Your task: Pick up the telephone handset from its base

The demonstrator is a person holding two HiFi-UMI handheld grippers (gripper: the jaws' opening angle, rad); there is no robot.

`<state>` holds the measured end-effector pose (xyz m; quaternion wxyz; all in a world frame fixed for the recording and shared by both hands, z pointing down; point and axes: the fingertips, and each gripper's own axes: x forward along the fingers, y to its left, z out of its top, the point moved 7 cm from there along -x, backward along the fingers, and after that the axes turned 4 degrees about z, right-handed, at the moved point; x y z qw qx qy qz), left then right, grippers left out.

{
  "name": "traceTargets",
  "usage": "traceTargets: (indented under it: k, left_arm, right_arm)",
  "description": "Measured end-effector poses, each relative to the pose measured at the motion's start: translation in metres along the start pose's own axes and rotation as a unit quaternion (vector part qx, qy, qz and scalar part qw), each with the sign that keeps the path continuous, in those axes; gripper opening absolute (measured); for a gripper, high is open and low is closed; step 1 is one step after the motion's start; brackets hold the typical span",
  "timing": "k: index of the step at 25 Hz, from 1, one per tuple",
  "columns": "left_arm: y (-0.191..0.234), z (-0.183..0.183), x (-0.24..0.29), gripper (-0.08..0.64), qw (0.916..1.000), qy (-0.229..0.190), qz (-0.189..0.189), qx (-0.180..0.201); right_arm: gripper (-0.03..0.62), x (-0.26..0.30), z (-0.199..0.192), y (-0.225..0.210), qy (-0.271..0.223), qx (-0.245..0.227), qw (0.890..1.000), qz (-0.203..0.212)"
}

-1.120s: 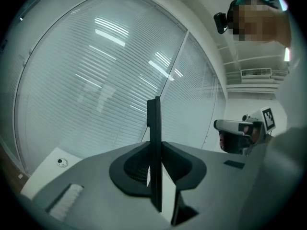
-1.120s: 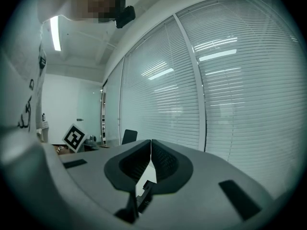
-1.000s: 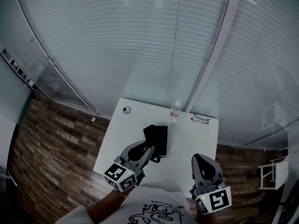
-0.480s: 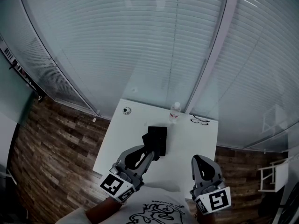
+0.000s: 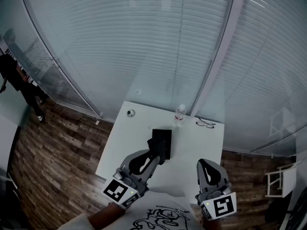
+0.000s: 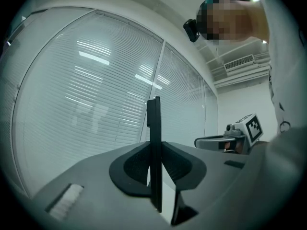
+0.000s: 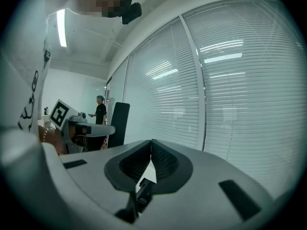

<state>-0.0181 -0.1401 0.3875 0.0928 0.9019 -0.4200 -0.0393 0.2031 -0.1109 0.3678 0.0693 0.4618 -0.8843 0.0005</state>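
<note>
Lifted since the earlier frame, the left gripper point(image 5: 153, 155) has drawn back toward the person with the handset point(image 5: 154, 144) pinched between its jaws, the thin black slab standing edge-on and upright past its fingertips. Its base point(image 5: 165, 136) lies on the white table point(image 5: 206, 143), just beyond and below the left gripper's tips. To the right of the left one and well apart, the right gripper point(image 5: 207, 163) has its jaws together on nothing.
</note>
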Motion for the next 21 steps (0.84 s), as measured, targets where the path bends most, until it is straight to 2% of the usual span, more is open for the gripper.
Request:
traceTargets:
  k: [21]
  left_arm:
    - [0.0072,-0.0012,-0.0010,0.066,1.0000,0.002,0.001,-0.009]
  right_arm:
    - [0.006,0.0060,-0.0028,0.0019,0.005,0.004,1.000,0.003]
